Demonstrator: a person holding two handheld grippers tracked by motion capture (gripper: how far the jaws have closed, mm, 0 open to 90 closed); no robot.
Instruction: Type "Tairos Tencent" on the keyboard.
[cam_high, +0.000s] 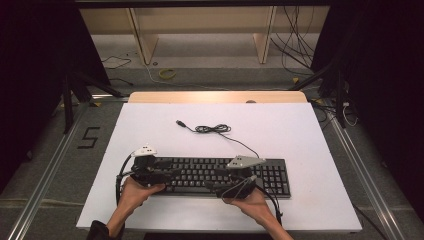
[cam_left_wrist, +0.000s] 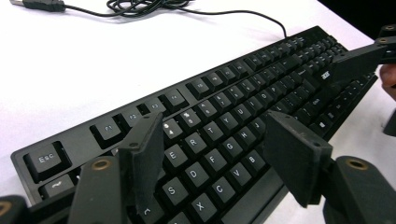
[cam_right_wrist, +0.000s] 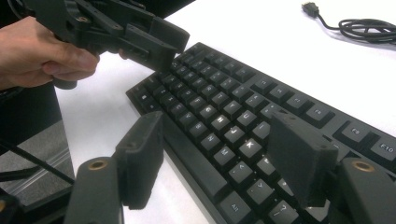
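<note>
Black keyboard (cam_high: 220, 176) lies flat near the front edge of the white worktop (cam_high: 300, 135), long side parallel to that edge, roughly centred, number pad toward the right edge. Its cable (cam_high: 215, 129) runs off the back side and sits in a loose bundle toward the middle of the worktop, USB plug (cam_high: 180, 122) free, not plugged in

Left gripper (cam_left_wrist: 212, 163) hovers over the keyboard's left end, jaws apart, nothing between them, just keys below around the letter rows; no pad touches the keys as far as I can tell. Right gripper (cam_right_wrist: 215, 158) is over the front edge further right, near the space bar and bottom row, jaws also apart and empty. Left hand (cam_right_wrist: 42, 51) shows clearly in the right gripper view, wrapped around its tool

Handling judgement: rigid plastic slab, light to moderate weight, won't flex much, smooth casing so it may slip in a pinch. Keycaps wobble and press in, bad place to clamp. Better to take the thin front or back edge of the case at both ends, one gripper each, keep it level. The trailing cable will drag and could snag on a move, light though, so watch the slack
</note>
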